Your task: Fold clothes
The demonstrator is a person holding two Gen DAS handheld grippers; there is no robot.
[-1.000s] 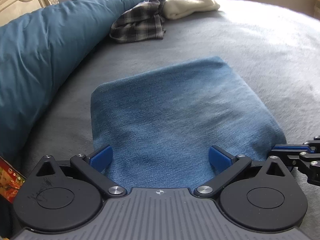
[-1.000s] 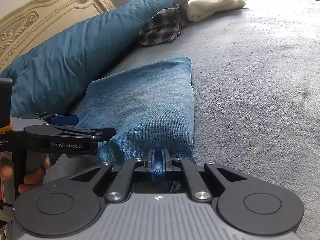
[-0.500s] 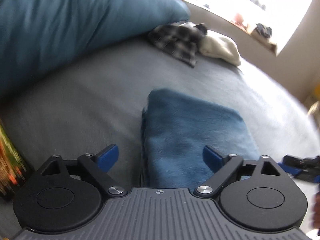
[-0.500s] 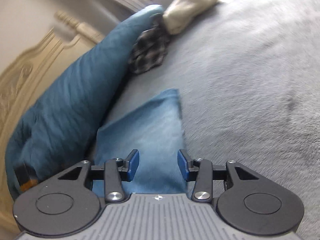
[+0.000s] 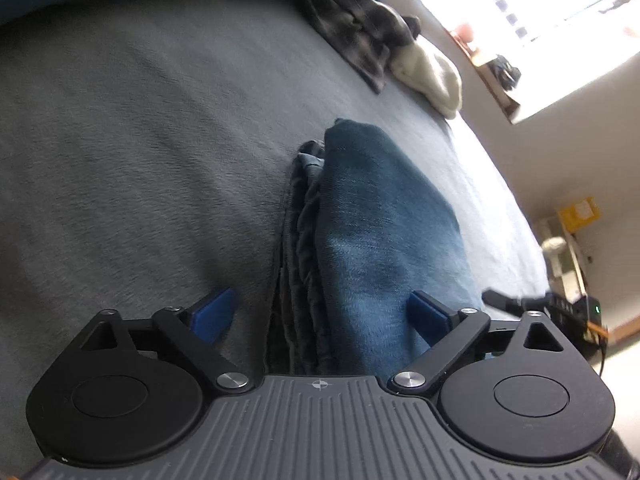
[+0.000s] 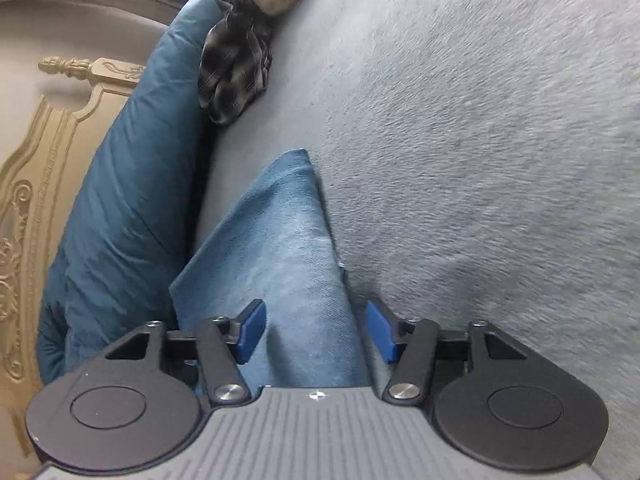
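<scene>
Lying folded on the grey bed (image 5: 140, 152), the denim garment (image 5: 376, 236) sits straight ahead of the left tool (image 5: 322, 314), its stacked fold edges running between the two blue pads while neither pad presses on it; the jaws stand wide and are opening. Beyond that tool's tips, further along the bed, a crumpled plaid garment (image 5: 356, 32) touches a cream one (image 5: 432, 74), with a window bright behind them. Off to the left tool's right, part of the other black device shows at the frame's edge. From the right tool (image 6: 314, 332), the same denim (image 6: 280, 248) reaches forward from between its pads, which are spread apart and opening, clear of the cloth. To this tool's left a teal duvet (image 6: 128, 184) lies against a carved cream headboard (image 6: 24, 208); the plaid garment (image 6: 234, 80) rests ahead, beside the duvet.
</scene>
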